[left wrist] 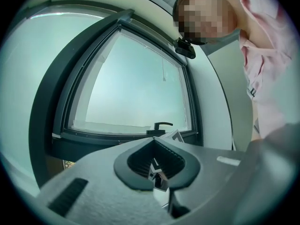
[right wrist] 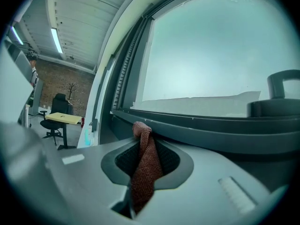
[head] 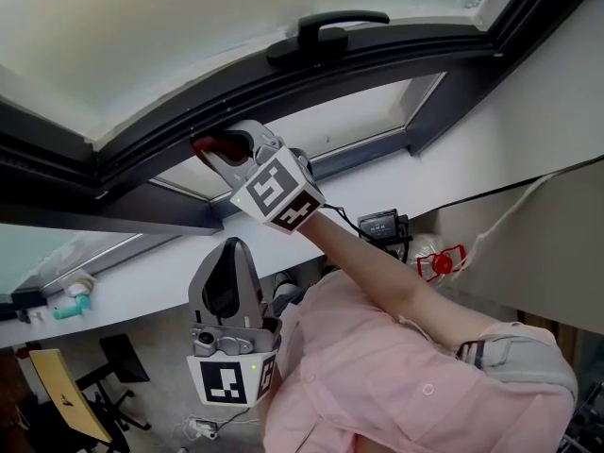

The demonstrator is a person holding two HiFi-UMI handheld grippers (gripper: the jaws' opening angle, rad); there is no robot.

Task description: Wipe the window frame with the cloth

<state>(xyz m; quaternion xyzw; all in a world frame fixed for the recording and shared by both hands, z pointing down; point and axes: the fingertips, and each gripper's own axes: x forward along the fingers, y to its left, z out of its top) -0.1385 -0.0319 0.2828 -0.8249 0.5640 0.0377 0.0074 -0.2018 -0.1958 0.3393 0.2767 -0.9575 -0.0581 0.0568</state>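
Observation:
A dark grey window frame (head: 311, 74) with a black handle (head: 330, 28) runs across the head view. My right gripper (head: 215, 149) is shut on a reddish-brown cloth (head: 204, 144) and holds it against the frame's lower rail. In the right gripper view the cloth (right wrist: 143, 165) hangs between the shut jaws, its top end touching the frame (right wrist: 211, 125), with the handle (right wrist: 281, 88) to the right. My left gripper (head: 226, 258) is lower down, shut on nothing and away from the frame. In its own view the left gripper (left wrist: 157, 175) points at the window, whose handle (left wrist: 161, 125) shows.
A white sill (head: 142, 286) below the window carries a teal bottle (head: 72, 306) at the left. A black device (head: 382, 225) and a red-and-white object (head: 441, 263) sit right of my arm. Below on the floor are a yellow desk (head: 66, 394) and a black chair (head: 123, 359).

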